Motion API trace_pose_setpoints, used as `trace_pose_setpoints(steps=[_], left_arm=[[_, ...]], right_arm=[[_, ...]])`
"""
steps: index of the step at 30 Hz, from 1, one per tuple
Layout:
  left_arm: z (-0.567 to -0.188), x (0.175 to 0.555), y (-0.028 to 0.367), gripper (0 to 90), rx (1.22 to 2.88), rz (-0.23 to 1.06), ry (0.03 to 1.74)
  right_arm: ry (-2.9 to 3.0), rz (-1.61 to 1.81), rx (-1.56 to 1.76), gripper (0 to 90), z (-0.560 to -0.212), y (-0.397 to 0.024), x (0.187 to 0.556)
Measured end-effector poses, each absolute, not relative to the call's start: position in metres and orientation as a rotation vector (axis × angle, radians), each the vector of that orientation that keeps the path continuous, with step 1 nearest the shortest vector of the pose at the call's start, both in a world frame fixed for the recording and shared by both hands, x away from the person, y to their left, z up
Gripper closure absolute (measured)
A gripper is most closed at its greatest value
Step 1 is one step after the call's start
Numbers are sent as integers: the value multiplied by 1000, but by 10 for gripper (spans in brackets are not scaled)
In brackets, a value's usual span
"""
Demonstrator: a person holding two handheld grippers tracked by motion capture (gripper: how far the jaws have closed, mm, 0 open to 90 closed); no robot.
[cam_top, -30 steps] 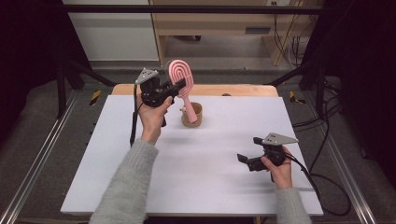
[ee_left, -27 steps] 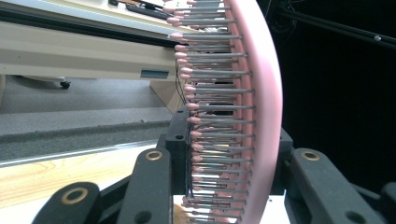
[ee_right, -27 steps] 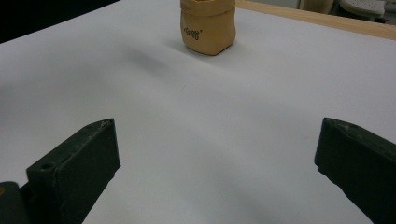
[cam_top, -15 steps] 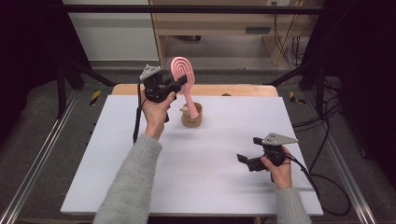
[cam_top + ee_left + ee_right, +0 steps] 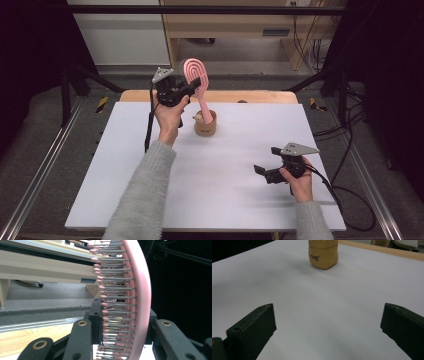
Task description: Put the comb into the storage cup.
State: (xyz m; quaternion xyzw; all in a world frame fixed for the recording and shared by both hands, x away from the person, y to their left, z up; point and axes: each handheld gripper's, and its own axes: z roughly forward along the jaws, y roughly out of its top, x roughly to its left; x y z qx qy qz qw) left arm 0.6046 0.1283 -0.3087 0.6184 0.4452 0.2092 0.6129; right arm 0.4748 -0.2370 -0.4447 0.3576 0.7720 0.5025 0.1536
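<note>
White sheeting is covering the bench, with a wooden edge showing along its far side and dark floor lying all around. Near the far middle a small tan pot is standing upright on the sheet, and in the right gripper view the pot is sitting well ahead of that gripper. A pink brush is rising from the pot, its handle leaning into it and its bristled head up in the air. The left gripper is gripping the brush by its head, the fingers pressing on both sides; in the left gripper view the brush is running up between them. The right gripper is resting low at the near right, fingers standing wide with nothing between them.
</note>
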Motion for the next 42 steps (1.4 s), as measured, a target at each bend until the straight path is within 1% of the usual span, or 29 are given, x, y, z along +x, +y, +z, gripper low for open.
trace_pose_setpoints(steps=[13,24,42], left_arm=[[-315,615,129,635,1412,496,1038],[-318,625,119,635,1432,512,1031],[-330,635,120,635,1448,515,1045]], right_arm=[[2214,1439,1022,3,-445,-237,475],[2213,1442,1024,3,-445,-237,475],[2214,1442,1027,3,-445,-237,474]])
